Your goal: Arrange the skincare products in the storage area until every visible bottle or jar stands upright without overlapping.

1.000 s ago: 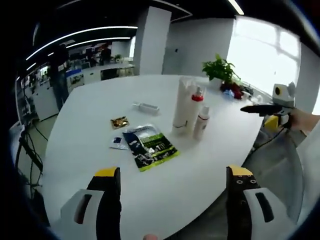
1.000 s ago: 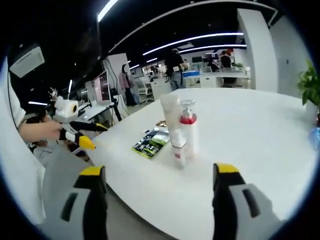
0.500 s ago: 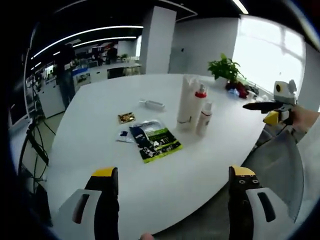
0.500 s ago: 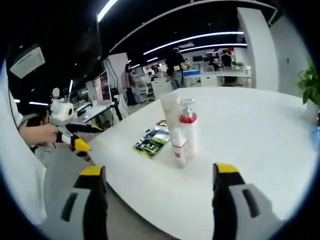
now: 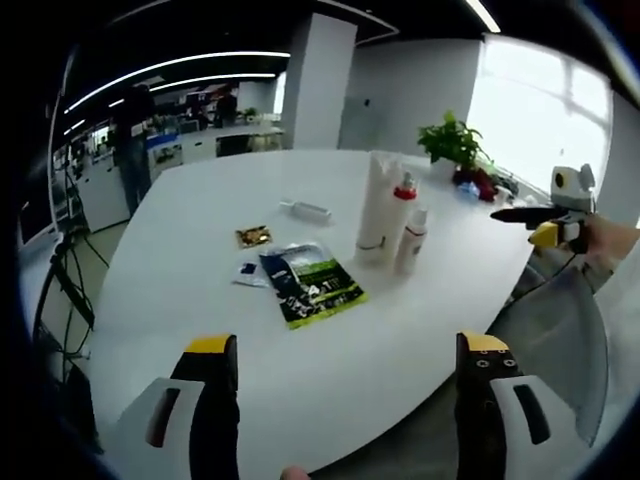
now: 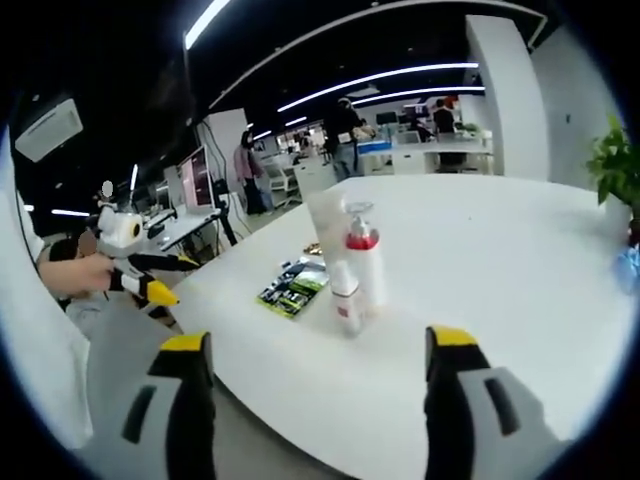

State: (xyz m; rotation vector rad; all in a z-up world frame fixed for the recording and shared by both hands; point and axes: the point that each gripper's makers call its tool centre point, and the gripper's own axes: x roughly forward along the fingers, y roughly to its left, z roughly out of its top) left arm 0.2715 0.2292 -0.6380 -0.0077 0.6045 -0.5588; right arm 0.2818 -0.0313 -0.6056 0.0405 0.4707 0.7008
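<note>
Left gripper view: the left gripper [image 5: 340, 375] is held with jaws spread wide and empty at the bottom of the frame, short of the white table [image 5: 200, 230]. Right of centre, three products stand upright in a tight cluster: a tall white tube [image 5: 376, 205], a red-collared pump bottle [image 5: 400, 212] and a small white bottle [image 5: 411, 240]. A slim tube [image 5: 306, 210] lies flat above centre (likely the item to be stood up), beside sachets [image 5: 310, 285]. It is best approached slowly and gripped near one end. In the right gripper view, the right gripper [image 6: 322, 372] is likewise wide open, holding nothing.

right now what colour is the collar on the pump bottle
Red, just under the pump head of the pump bottle; the body is white. It shows best in the right gripper view.
</note>
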